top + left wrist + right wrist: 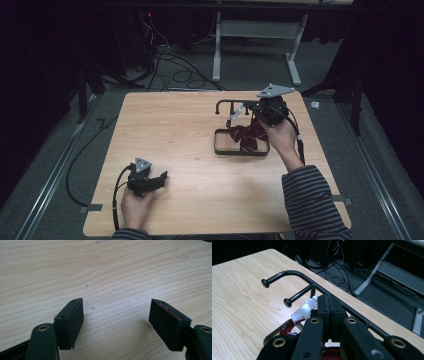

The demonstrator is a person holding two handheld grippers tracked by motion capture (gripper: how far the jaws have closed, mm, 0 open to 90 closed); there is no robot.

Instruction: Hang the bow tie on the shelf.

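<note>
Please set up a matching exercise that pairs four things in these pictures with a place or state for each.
Things:
1. left gripper
2. right gripper
3. dark red patterned cloth
4. black rack

Places or states:
A. lies partly inside the black tray
B. jaws closed, up beside the rack's rail
C. stands on the far right part of the table, its hooks ending in round knobs
D. jaws wide apart over bare wood

Pairs: 1-D, 2-B, 3-A, 4-C

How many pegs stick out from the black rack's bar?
2 in the right gripper view: a long curved end peg at the bar's end, and a shorter peg beside it, just ahead of the right gripper. Others may be hidden behind the gripper.
</note>
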